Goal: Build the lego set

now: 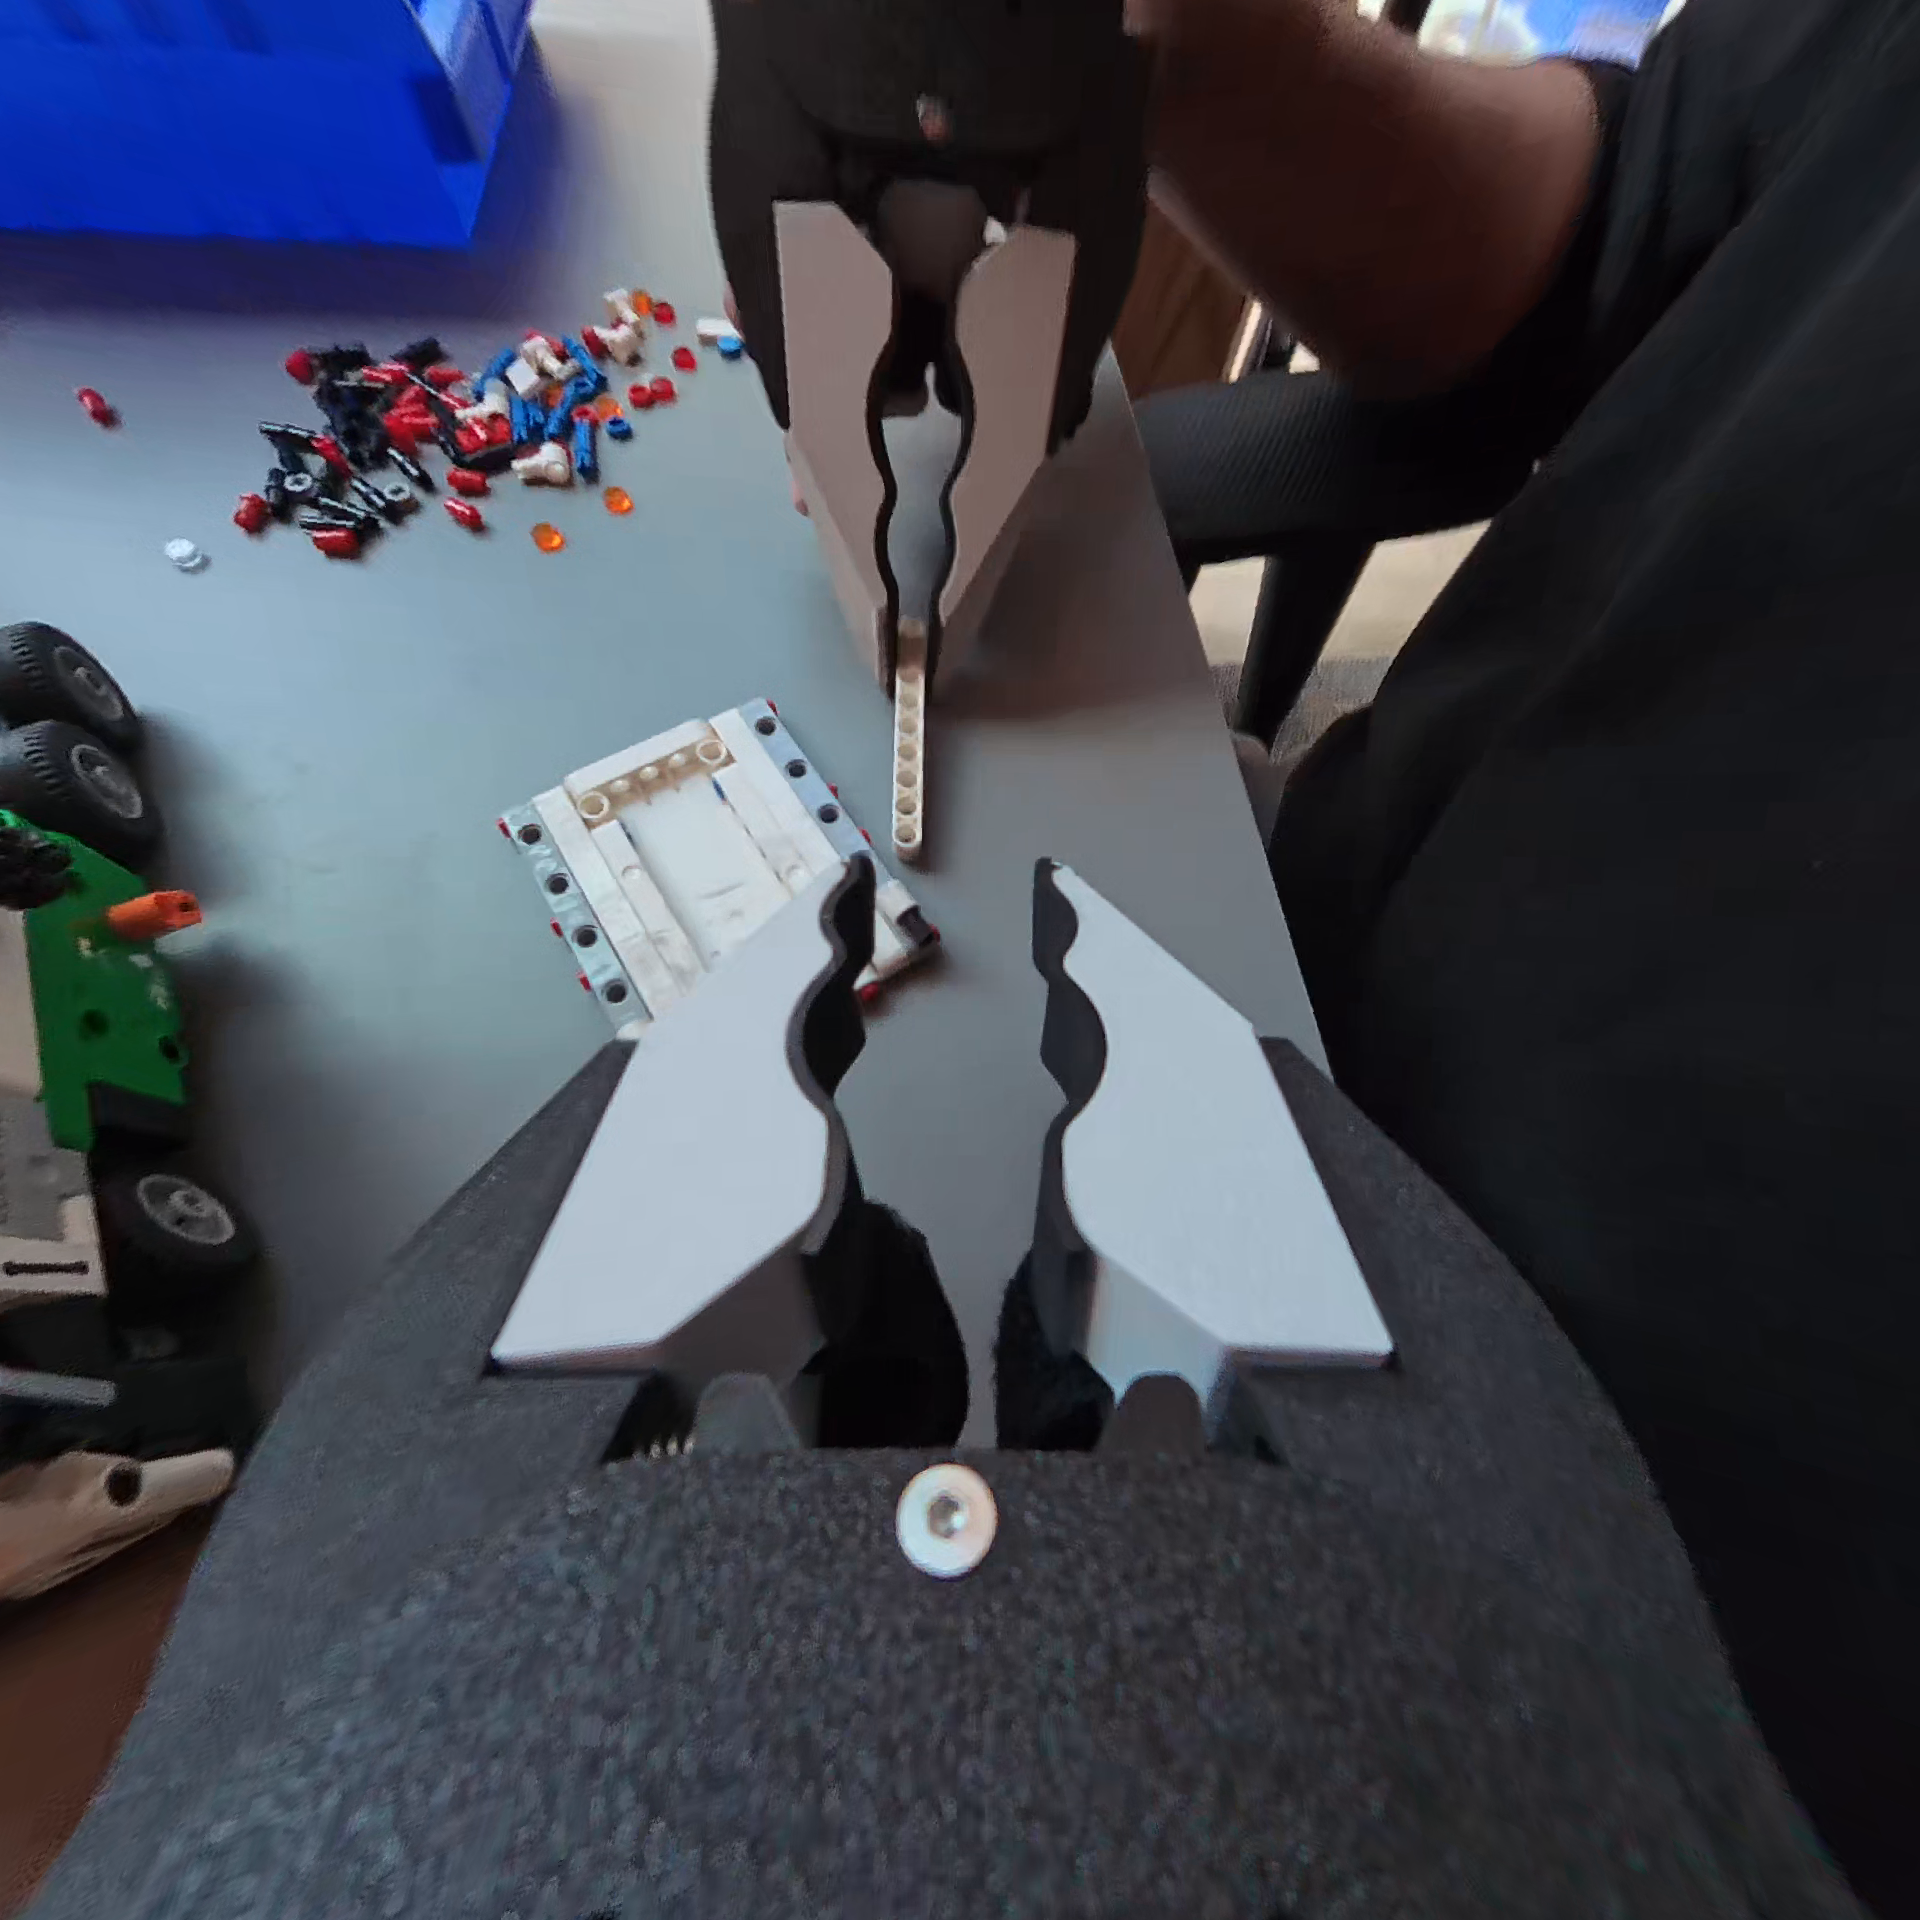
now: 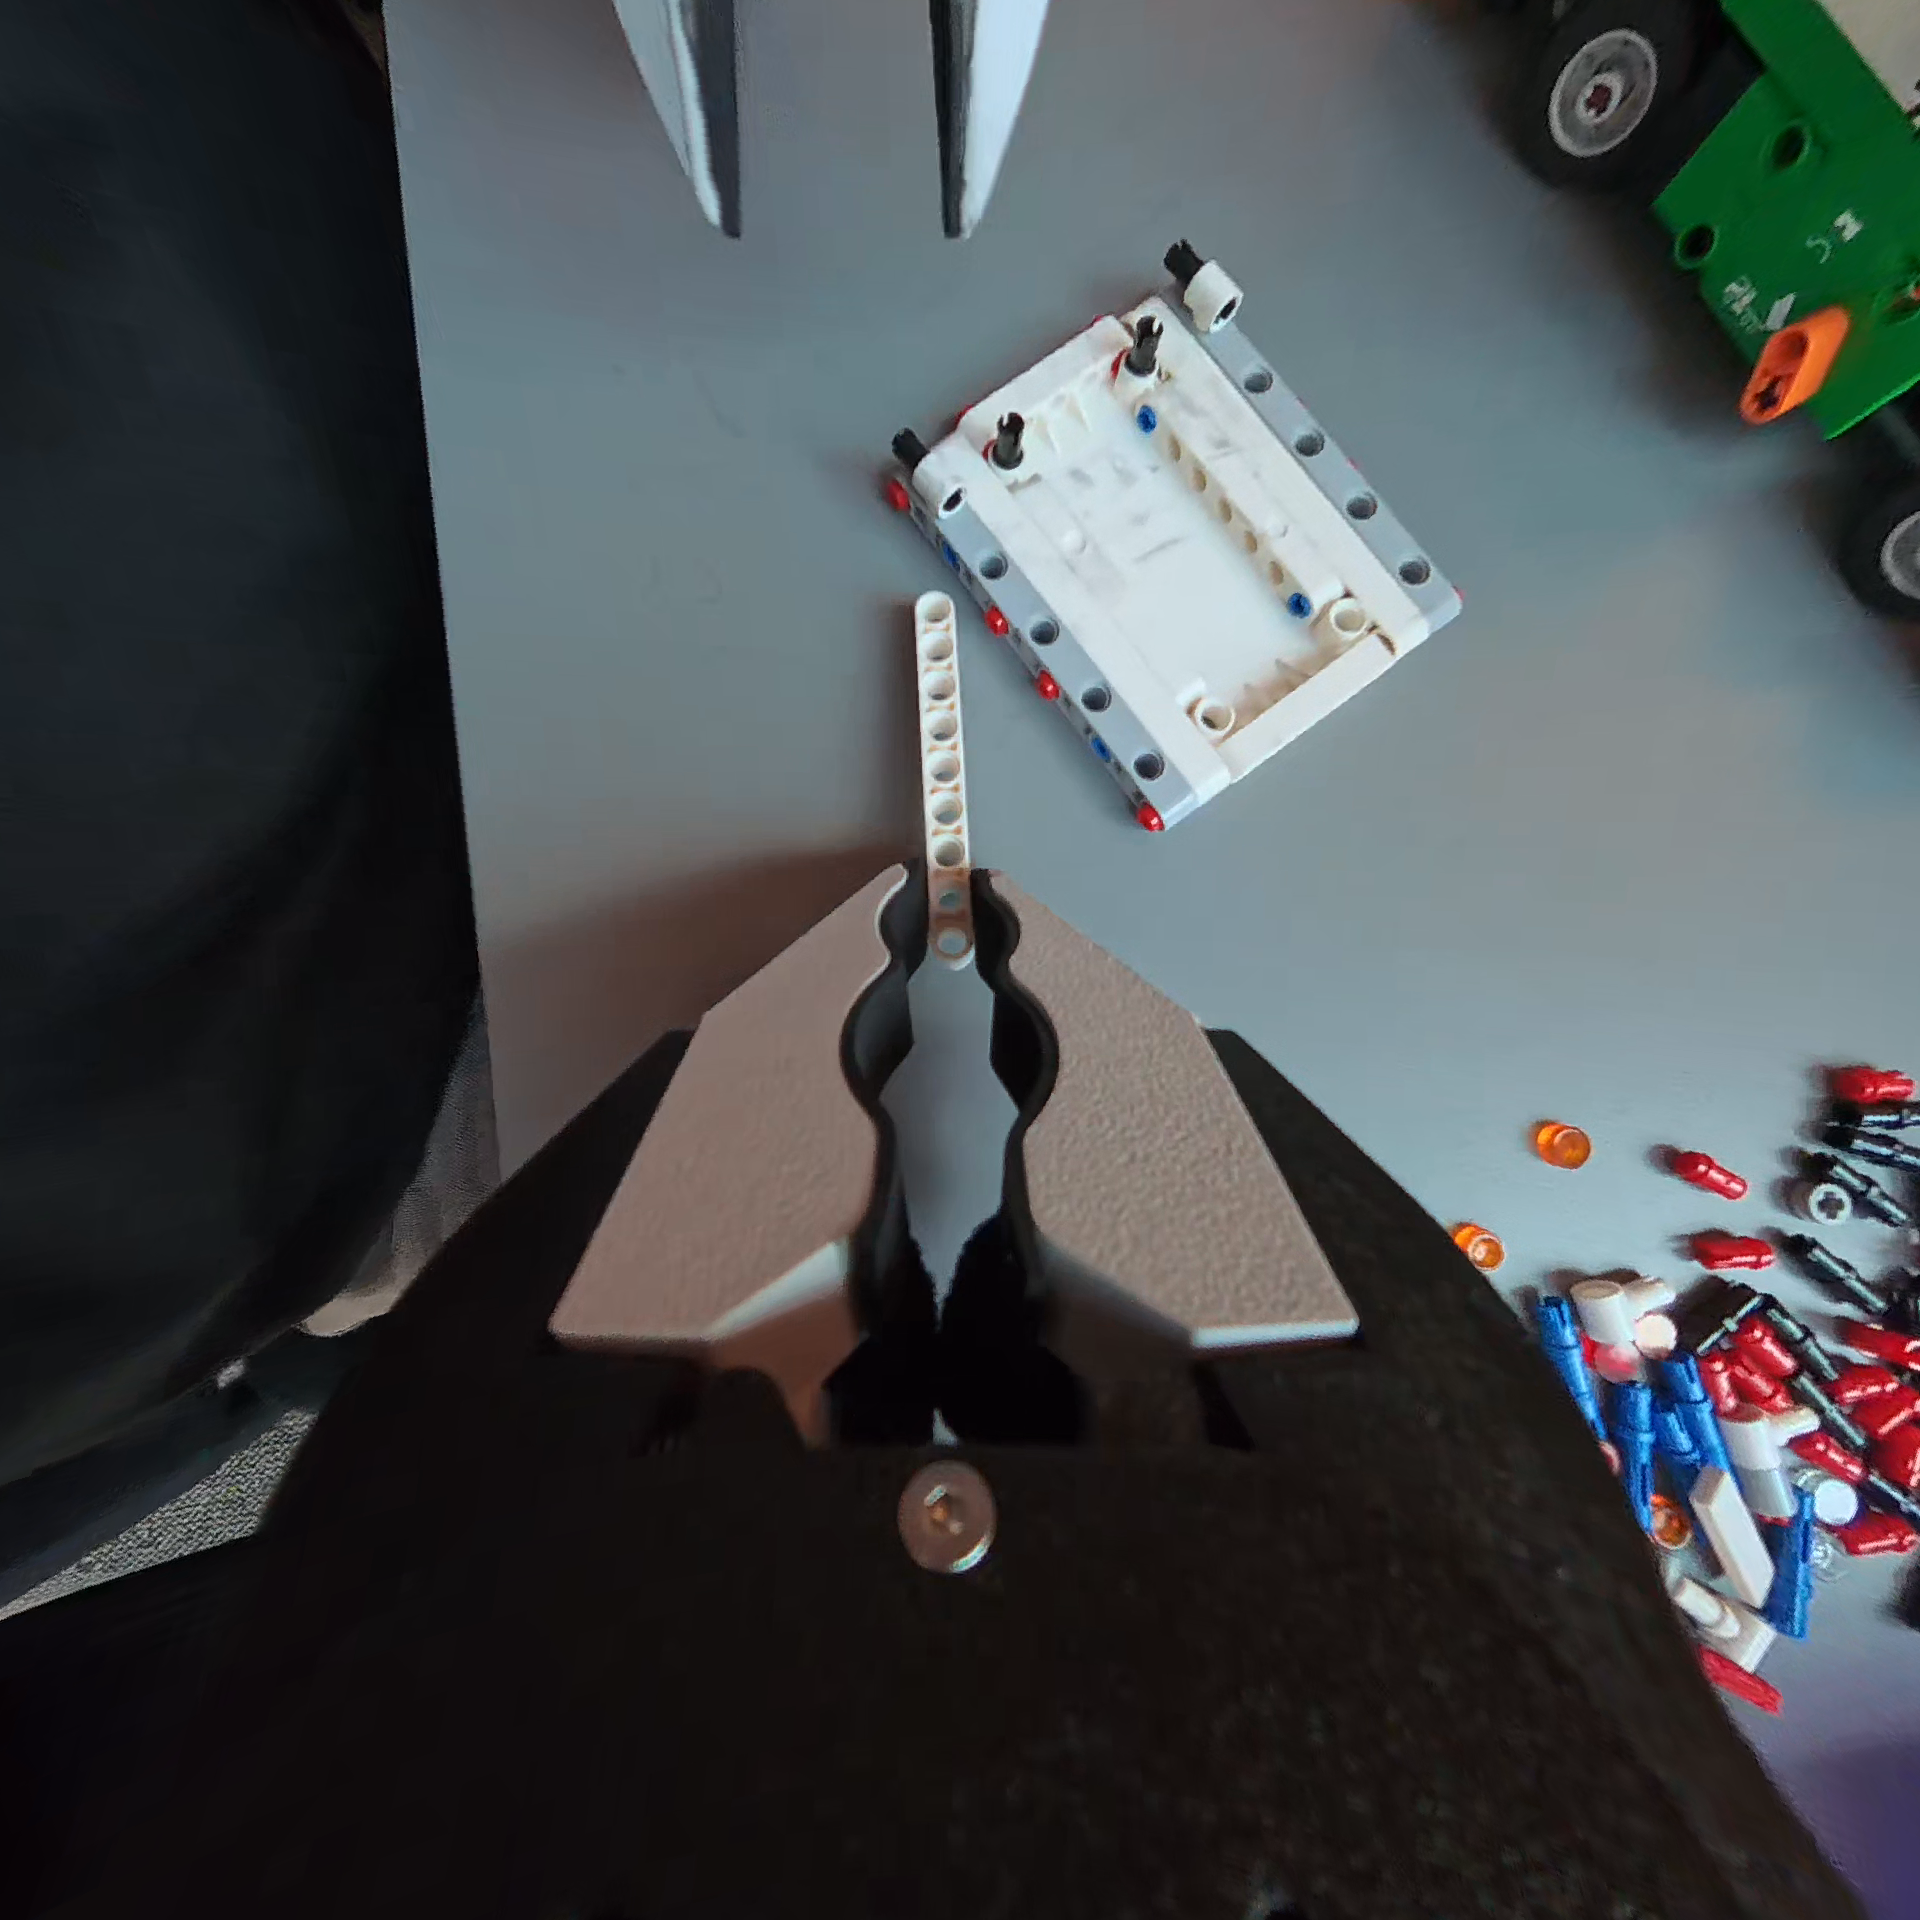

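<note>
My right gripper [image 2: 948, 883] is shut on one end of a long white beam with holes [image 2: 940, 727], held just left of a flat white and grey panel assembly [image 2: 1174, 551] on the grey table. In the left wrist view the same beam [image 1: 908, 769] hangs from the right gripper [image 1: 914, 634] beside the panel [image 1: 686, 862]. My left gripper [image 1: 945, 883] is open and empty, its left finger over the panel's near corner. Its fingertips [image 2: 717, 156] show at the top of the right wrist view.
A pile of loose red, blue, black and white pieces [image 1: 447, 426] lies on the table [image 1: 416, 644]; it also shows in the right wrist view [image 2: 1766, 1382]. A green truck model with black wheels [image 1: 94, 987] stands at the left. A blue bin [image 1: 239, 114] is behind. A person in black sits at the table edge [image 1: 1662, 831]. About 10 centimeters separates my left fingertips from my right.
</note>
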The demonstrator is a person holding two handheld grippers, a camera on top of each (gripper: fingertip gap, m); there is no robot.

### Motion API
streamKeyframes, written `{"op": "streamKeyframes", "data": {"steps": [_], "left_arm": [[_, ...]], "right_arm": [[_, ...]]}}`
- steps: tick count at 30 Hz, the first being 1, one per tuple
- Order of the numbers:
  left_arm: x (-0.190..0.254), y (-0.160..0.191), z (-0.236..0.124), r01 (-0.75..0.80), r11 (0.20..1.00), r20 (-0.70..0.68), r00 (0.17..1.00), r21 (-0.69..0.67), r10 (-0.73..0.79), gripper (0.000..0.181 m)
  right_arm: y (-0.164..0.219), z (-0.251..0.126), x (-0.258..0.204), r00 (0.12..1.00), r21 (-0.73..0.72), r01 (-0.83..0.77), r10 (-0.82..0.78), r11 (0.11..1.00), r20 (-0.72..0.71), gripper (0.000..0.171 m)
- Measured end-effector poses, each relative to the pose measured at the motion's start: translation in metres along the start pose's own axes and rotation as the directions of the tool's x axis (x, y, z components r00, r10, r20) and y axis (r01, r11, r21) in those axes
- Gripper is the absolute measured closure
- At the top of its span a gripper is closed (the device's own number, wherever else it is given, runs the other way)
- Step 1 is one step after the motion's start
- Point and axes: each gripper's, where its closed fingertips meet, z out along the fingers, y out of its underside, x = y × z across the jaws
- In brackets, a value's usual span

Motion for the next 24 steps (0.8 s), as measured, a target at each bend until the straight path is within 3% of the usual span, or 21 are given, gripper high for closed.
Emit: {"op": "streamKeyframes", "data": {"steps": [1, 6, 10, 15, 18, 22, 24], "left_arm": [[-0.003, -0.004, 0.001, 0.034, 0.998, 0.001, 0.999, 0.048, -0.034, 0.152], [-0.038, -0.003, -0.014, 0.180, 0.960, 0.133, 0.968, 0.215, -0.211, 0.152], [-0.054, 0.003, -0.037, 0.308, 0.895, 0.222, 0.894, 0.324, -0.388, 0.153], [-0.081, 0.002, -0.077, 0.243, 0.820, 0.421, 0.763, 0.518, -0.491, 0.153], [-0.086, 0.000, -0.087, 0.201, 0.806, 0.459, 0.734, 0.557, -0.500, 0.151], [-0.094, 0.003, -0.096, 0.197, 0.787, 0.472, 0.705, 0.585, -0.528, 0.152], [-0.098, 0.003, -0.098, 0.198, 0.779, 0.472, 0.698, 0.594, -0.538, 0.152]], "right_arm": [[0.000, 0.000, 0.000, 1.000, -0.002, 0.003, -0.003, 1.000, -0.002, 0.164], [-0.003, -0.005, 0.012, 0.998, 0.061, -0.058, 0.058, 0.996, -0.009, 0.150], [-0.018, -0.027, 0.042, 0.984, 0.255, -0.156, 0.173, 0.954, -0.046, 0.150], [-0.028, -0.070, 0.124, 0.859, 0.554, -0.153, 0.388, 0.818, -0.335, 0.151], [-0.031, -0.079, 0.133, 0.822, 0.660, -0.186, 0.483, 0.728, -0.300, 0.153], [-0.012, -0.078, 0.138, 0.782, 0.632, -0.223, 0.523, 0.742, -0.338, 0.150], [-0.012, -0.087, 0.139, 0.774, 0.673, -0.229, 0.551, 0.704, -0.312, 0.150]]}}
